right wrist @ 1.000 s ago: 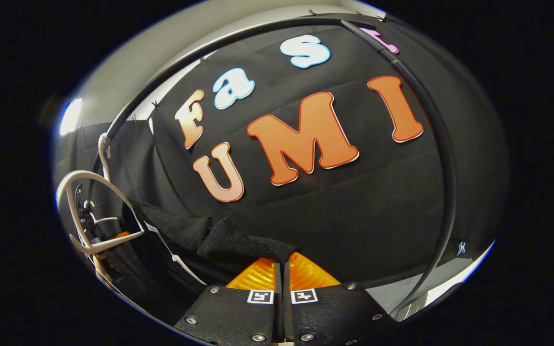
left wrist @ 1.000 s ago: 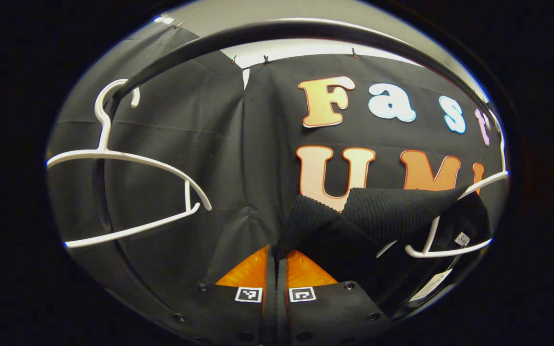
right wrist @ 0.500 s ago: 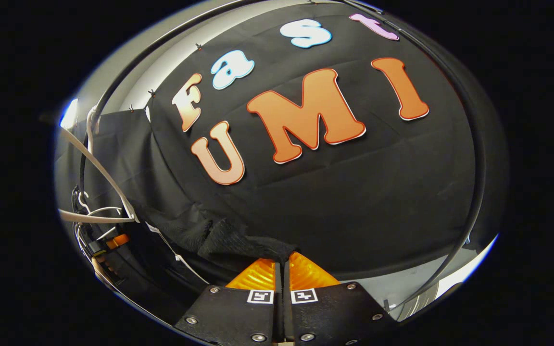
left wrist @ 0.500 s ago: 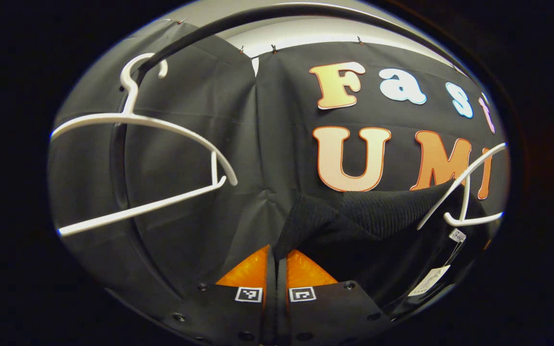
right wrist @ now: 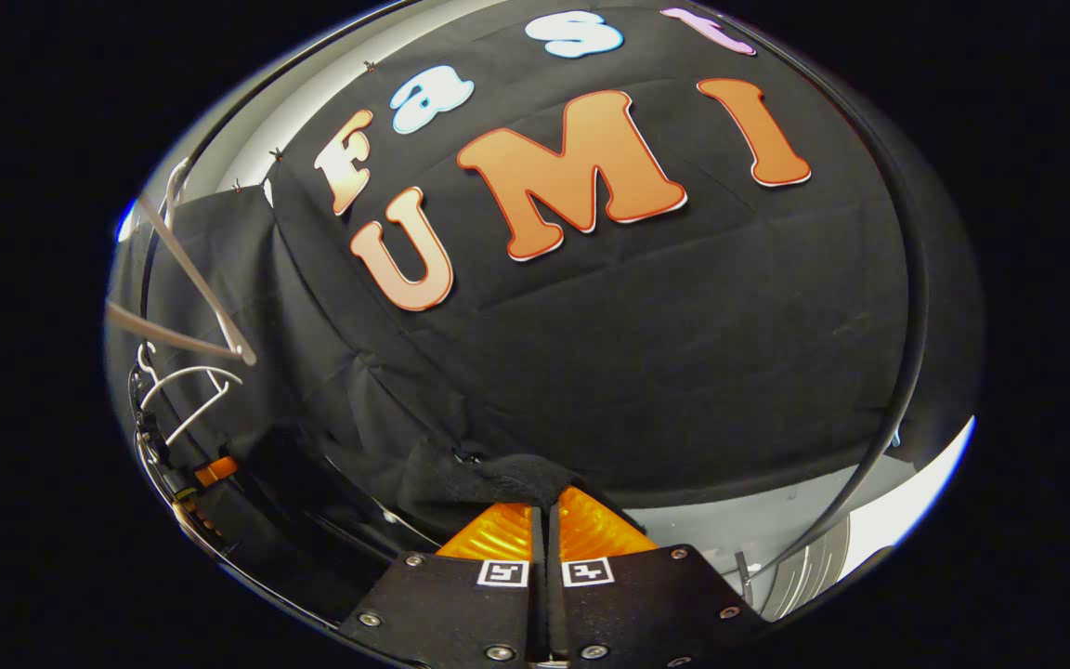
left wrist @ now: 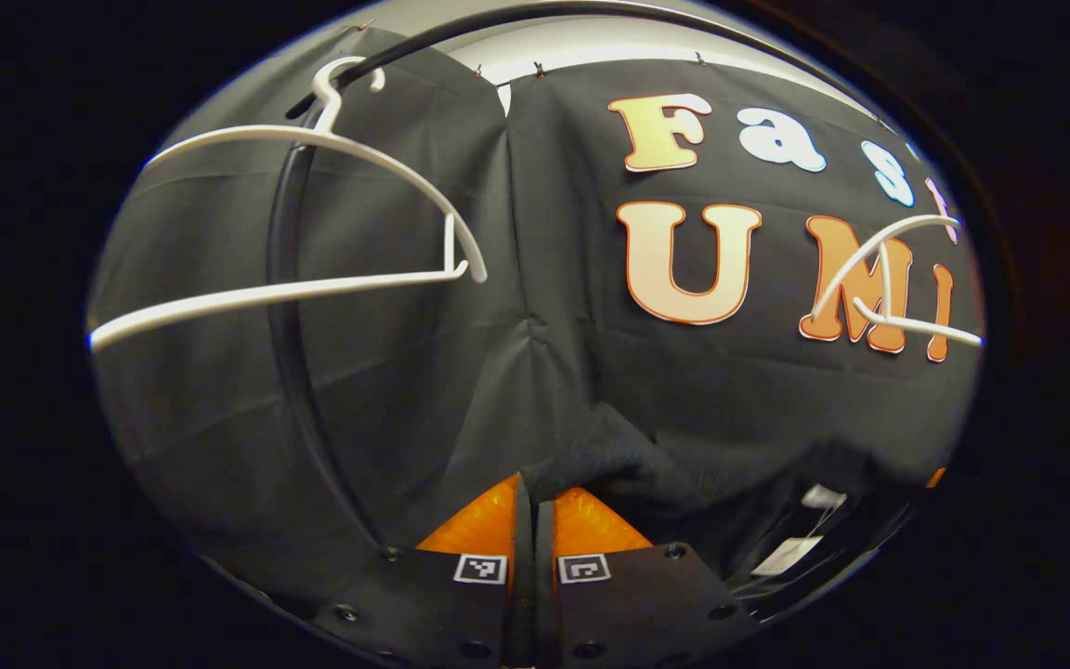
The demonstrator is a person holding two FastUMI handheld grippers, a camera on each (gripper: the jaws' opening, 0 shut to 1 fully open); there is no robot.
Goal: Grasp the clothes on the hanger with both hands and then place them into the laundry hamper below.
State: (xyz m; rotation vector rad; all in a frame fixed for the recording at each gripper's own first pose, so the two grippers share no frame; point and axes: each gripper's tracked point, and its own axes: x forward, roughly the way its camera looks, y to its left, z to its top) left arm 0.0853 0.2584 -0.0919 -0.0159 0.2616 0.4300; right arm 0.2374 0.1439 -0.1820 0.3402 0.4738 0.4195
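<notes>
In the left gripper view, the left gripper (left wrist: 533, 497) is seen at the bottom centre, its two fingers pressed together on a fold of the black ribbed knit garment (left wrist: 684, 455). The cloth is bunched at the fingertips and spreads off to the right, where small white tags (left wrist: 818, 495) hang from it. The gripper is held level, pointing toward the black cloth wall (left wrist: 461, 372) of the booth.

Above and to the left, a bare white plastic hanger (left wrist: 312, 214) is hooked on the dark curved metal rail (left wrist: 289, 307) of the clothes rack. A second white plastic hanger (left wrist: 888, 288) is seen at the right edge, above the garment and apart from it — the garment hangs below it, held by the gripper.

In the right gripper view, the right gripper (right wrist: 546, 520) is likewise closed, its fingers pinching another bunched fold of the same black garment (right wrist: 470, 478), which trails down and to the left. The view is tilted, so the gripper is held rolled to one side. At the far left edge, thin white hanger wires (right wrist: 187, 279) are seen, and below them part of the other gripper (right wrist: 210, 469), too small to judge. A dark rack tube (right wrist: 906, 307) curves down the right side, with pale floor (right wrist: 749, 525) beneath it.
</notes>
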